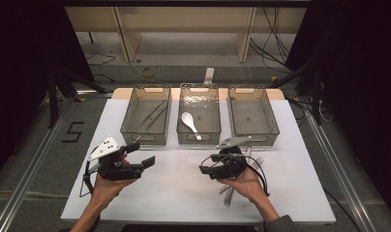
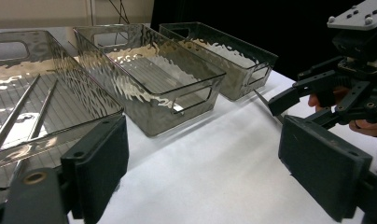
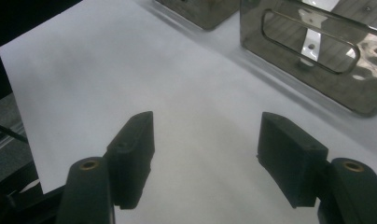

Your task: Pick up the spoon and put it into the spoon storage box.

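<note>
Sorting cutlery into trays. Both sets of jaws gaping, nothing held: left gripper (image 1: 141, 153) idle, right gripper (image 1: 206, 169) above bare table. Fork (image 1: 258, 160) and cutlery (image 1: 227, 194) under right hand. Better to swing back, come down square over one handle.

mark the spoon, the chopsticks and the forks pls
spoon (image 1: 187, 119), high view, on its white bowl.
chopsticks (image 1: 150, 117), high view, mid-shaft, in the left bin.
forks (image 1: 258, 159), high view, on the tines beside the right gripper.

Bare table (image 1: 179, 186) between both tools lies free; three bins (image 1: 199, 116) wall the far edge.
</note>
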`<state>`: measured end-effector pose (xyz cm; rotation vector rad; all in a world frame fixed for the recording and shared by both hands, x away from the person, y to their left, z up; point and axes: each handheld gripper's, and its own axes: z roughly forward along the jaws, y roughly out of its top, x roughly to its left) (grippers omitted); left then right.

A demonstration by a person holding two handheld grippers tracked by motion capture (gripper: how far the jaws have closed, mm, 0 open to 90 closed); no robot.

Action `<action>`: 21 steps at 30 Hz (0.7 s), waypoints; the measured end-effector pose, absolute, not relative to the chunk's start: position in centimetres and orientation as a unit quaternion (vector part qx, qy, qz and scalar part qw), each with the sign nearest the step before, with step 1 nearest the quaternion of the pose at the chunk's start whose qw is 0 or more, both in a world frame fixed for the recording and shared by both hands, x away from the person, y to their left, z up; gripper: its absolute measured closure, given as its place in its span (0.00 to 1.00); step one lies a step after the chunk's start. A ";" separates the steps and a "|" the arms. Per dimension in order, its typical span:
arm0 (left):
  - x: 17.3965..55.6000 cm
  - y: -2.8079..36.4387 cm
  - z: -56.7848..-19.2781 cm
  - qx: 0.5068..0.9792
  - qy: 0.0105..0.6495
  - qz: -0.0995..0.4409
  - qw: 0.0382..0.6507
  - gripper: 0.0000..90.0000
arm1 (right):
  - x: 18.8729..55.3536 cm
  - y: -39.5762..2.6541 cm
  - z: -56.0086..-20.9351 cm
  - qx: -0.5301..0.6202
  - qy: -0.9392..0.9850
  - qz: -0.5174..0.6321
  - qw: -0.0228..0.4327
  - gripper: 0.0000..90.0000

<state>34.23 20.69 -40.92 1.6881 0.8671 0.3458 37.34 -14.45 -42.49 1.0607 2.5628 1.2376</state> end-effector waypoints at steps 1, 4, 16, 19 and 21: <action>34.3 20.7 -40.9 0.719 0.369 0.147 0.570 0.17 | 37.2 -14.6 -42.5 0.351 0.842 0.406 0.052 0.43; 34.3 20.6 -40.9 0.720 0.369 0.147 0.569 0.17 | 37.1 -15.0 -42.7 0.354 0.843 0.403 0.050 0.47; 34.2 20.5 -40.9 0.720 0.368 0.146 0.570 0.17 | 36.5 -16.3 -43.8 0.366 0.853 0.367 0.057 0.75; 34.2 20.5 -40.9 0.720 0.367 0.147 0.570 0.17 | 36.4 -16.5 -44.2 0.360 0.861 0.356 0.061 0.81; 34.2 20.5 -40.9 0.720 0.368 0.146 0.570 0.17 | 36.3 -16.5 -44.4 0.358 0.864 0.347 0.062 0.84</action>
